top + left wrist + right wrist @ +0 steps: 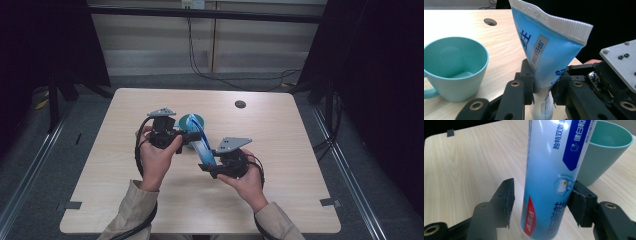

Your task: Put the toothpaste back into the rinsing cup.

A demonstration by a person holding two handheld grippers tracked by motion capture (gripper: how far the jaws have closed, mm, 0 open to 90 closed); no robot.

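**Blue tube between two tools**

Blue-and-white toothpaste tube (204,150), soft plastic with a ribbed white crimped end, held above the worktop (110,165), long axis slanting between both tools. Pinched by left tool (192,136); right tool (207,167) spread, one pad clear. Beside teal cup (451,70).

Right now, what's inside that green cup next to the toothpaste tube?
The green cup looks empty: the left gripper view shows its bare inner wall and part of the floor. The near rim hides the rest of the floor. The toothpaste tube stands outside it.
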